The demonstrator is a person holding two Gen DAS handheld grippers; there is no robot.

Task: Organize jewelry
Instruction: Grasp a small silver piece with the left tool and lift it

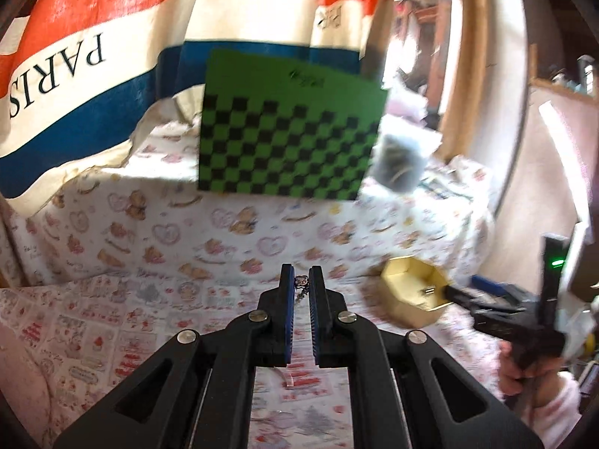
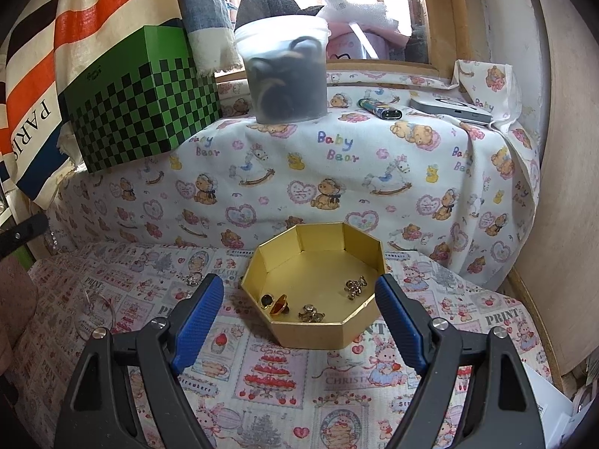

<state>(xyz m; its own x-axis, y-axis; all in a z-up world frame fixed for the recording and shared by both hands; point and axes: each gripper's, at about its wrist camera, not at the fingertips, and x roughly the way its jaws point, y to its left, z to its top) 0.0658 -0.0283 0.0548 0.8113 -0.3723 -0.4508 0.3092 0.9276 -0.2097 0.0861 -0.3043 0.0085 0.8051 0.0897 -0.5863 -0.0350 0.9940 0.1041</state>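
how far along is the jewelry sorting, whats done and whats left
Done: three or so small pieces already lie in the gold box, including a bear charm. In hand: the left gripper is shut on a small charm. The right gripper is open and holds nothing. Left: a ring and a clear bangle lie on the cloth.

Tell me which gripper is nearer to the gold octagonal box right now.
Right. The right gripper is open, its fingers flanking the gold box. The left gripper, shut on a small charm, is off to the box's left, apart from it.
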